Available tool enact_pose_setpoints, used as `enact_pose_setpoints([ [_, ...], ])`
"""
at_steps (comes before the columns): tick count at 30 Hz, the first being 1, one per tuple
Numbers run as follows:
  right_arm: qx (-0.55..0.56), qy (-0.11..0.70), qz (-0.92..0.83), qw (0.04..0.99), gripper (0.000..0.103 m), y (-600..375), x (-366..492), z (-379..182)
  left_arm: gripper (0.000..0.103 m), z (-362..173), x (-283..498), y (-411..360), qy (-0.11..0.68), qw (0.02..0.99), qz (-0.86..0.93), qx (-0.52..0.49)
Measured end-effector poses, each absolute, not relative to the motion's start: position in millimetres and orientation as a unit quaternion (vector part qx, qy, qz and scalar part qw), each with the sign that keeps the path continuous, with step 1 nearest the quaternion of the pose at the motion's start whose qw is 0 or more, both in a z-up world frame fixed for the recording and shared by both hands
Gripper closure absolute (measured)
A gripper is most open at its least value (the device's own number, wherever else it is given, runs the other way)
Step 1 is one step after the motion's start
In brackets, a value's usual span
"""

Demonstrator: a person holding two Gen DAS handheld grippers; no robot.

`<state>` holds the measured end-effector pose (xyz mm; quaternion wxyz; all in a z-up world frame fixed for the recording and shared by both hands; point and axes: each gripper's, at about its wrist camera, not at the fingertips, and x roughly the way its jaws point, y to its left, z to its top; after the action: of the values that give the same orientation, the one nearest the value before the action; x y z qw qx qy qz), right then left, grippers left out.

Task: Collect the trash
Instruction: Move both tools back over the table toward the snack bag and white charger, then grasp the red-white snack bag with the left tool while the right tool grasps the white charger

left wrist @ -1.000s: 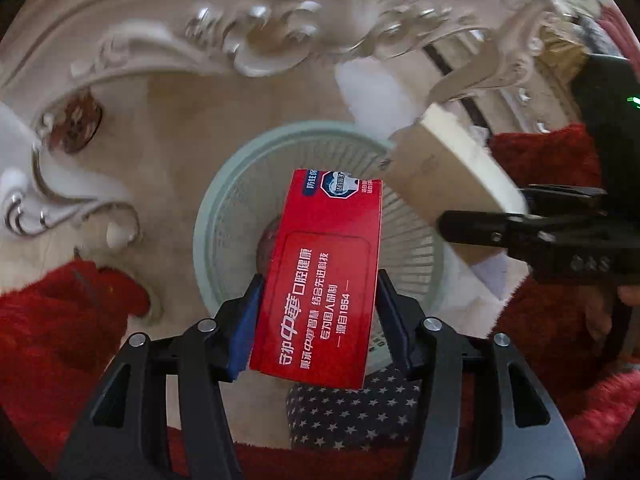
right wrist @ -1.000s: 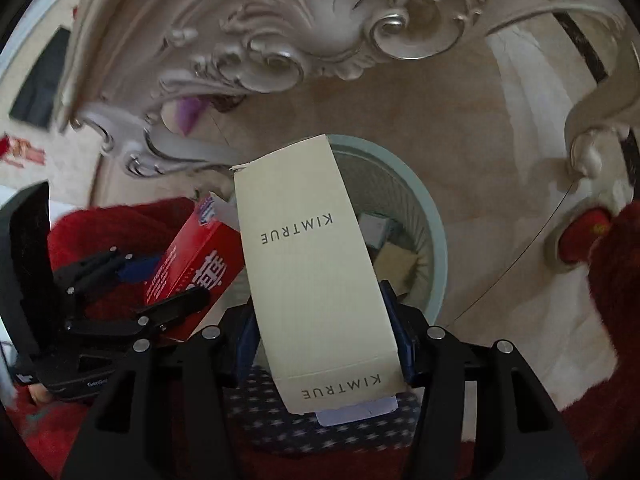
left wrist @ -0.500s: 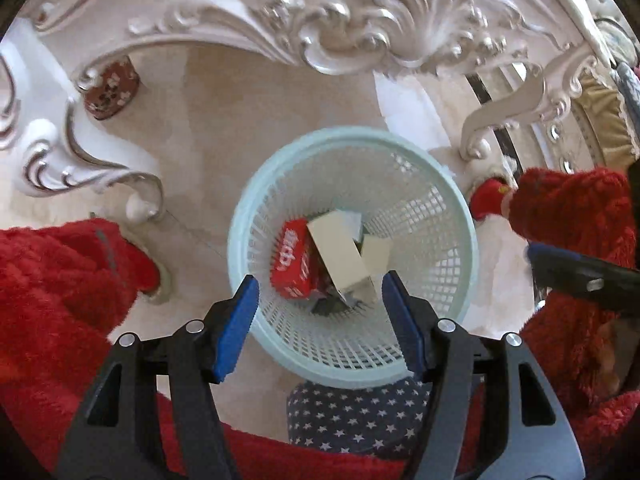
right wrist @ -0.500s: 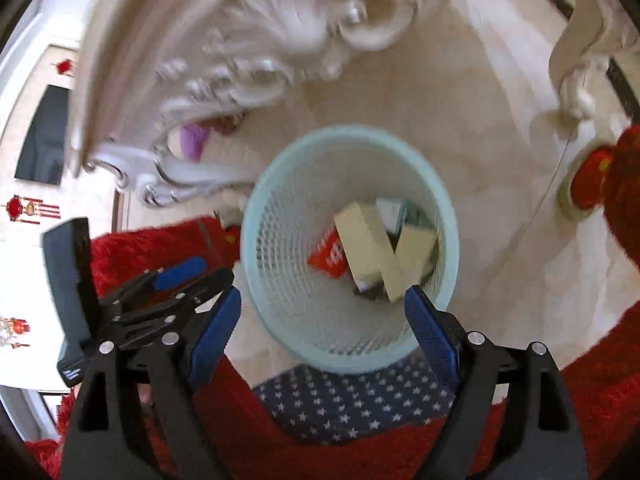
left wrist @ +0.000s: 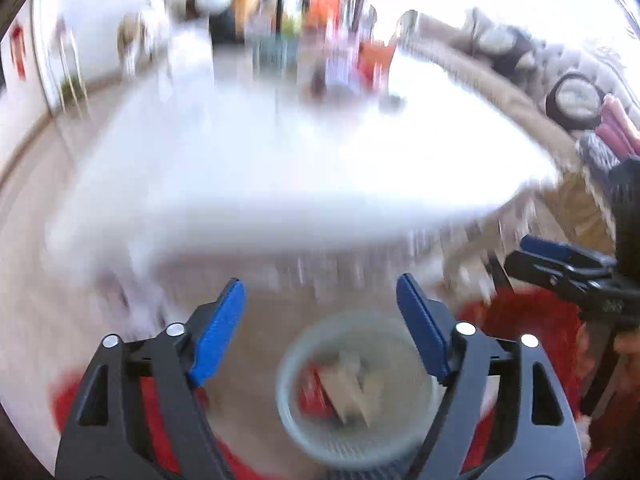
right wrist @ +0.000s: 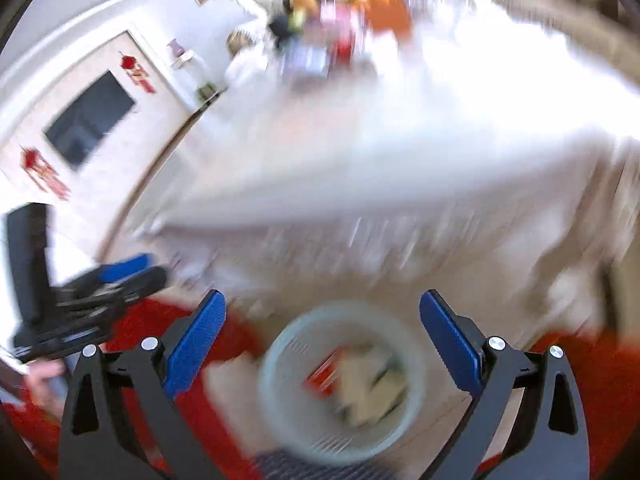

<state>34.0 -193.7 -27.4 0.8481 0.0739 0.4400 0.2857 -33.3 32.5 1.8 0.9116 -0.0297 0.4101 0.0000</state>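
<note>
Both grippers, left (left wrist: 320, 312) and right (right wrist: 322, 328), gape empty above the pale-green mesh wastebasket (right wrist: 340, 384); jaws just widened; hasty swings risk clipping the white desk (left wrist: 300, 168).

Down at the bottom of both wrist views sits the basket (left wrist: 356, 390) on the floor (left wrist: 52, 280), and inside it the boxes (left wrist: 352, 388) lie jumbled together, one (right wrist: 326, 372) at the left of the pile. Beyond the basket stands the table (left wrist: 304, 168), its top stretching away with a cluster of things (left wrist: 316, 36) at the far end, too blurred to name. Left gripper (left wrist: 320, 320) hangs above the basket, right gripper (right wrist: 322, 334) just beside it, each to the other's side.
</note>
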Motion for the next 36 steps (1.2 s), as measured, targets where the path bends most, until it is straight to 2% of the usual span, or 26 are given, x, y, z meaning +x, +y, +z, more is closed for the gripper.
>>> enact_pose_setpoints([
  [2, 0.048, 0.385, 0.246, 0.888, 0.010, -194, 69, 3, 0.022, 26, 5, 30, 0.369, 0.929, 0.017, -0.009],
  [6, 0.031, 0.370, 0.171, 0.913, 0.010, -181, 137, 18, 0.022, 41, 84, 26, 0.349, 0.937, 0.026, -0.015],
  [9, -0.001, 0.385, 0.133, 0.913, 0.010, -158, 188, 9, 0.022, 40, 139, 30, 0.363, 0.931, 0.023, -0.038],
  [14, -0.040, 0.397, 0.144, 0.906, 0.010, -125, 223, -6, 0.022, 31, 205, 41, 0.399, 0.913, 0.015, -0.084],
  [28, -0.078, 0.428, 0.137, 0.890, 0.010, -102, 262, -17, 0.022, -1, 260, 11, 0.468, 0.883, 0.035, 0.004],
  [36, -0.104, 0.433, 0.139, 0.885, 0.011, -107, 265, -19, 0.022, -20, 276, 20, 0.498, 0.865, 0.066, 0.001],
])
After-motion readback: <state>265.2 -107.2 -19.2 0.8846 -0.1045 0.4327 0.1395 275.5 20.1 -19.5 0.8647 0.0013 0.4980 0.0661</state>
